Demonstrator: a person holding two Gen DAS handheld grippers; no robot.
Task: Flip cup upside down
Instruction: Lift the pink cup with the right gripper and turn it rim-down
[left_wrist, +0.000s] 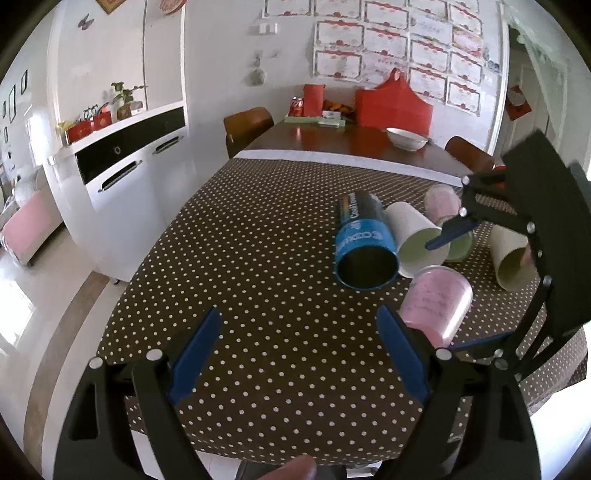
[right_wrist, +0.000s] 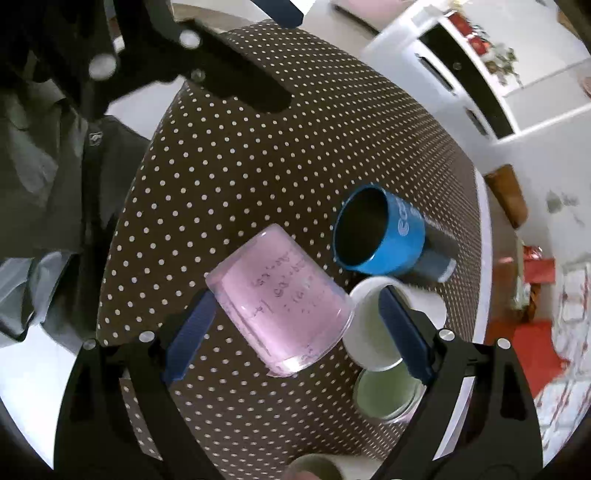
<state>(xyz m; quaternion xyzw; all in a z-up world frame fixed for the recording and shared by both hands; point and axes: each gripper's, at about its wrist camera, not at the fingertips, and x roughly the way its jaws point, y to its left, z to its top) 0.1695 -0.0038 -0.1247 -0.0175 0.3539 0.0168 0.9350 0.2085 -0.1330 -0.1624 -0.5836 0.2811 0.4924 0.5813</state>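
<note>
Several cups lie on their sides on the polka-dot tablecloth (left_wrist: 258, 266). A blue and black cup (left_wrist: 364, 242) lies with its mouth toward me; it also shows in the right wrist view (right_wrist: 388, 236). A white cup (left_wrist: 415, 236) lies beside it. A pink cup (left_wrist: 437, 302) stands upside down; in the right wrist view the pink cup (right_wrist: 282, 299) sits between the open fingers, untouched. My right gripper (right_wrist: 295, 325) is open above it, and its body (left_wrist: 535, 236) shows in the left wrist view. My left gripper (left_wrist: 299, 354) is open and empty over bare cloth.
Another pink cup (left_wrist: 441, 201) and a cream cup (left_wrist: 513, 262) lie further right. A white bowl (left_wrist: 406, 138) and red bags (left_wrist: 393, 107) sit at the table's far end. A white cabinet (left_wrist: 122, 177) stands left. Chairs (left_wrist: 247, 125) flank the table.
</note>
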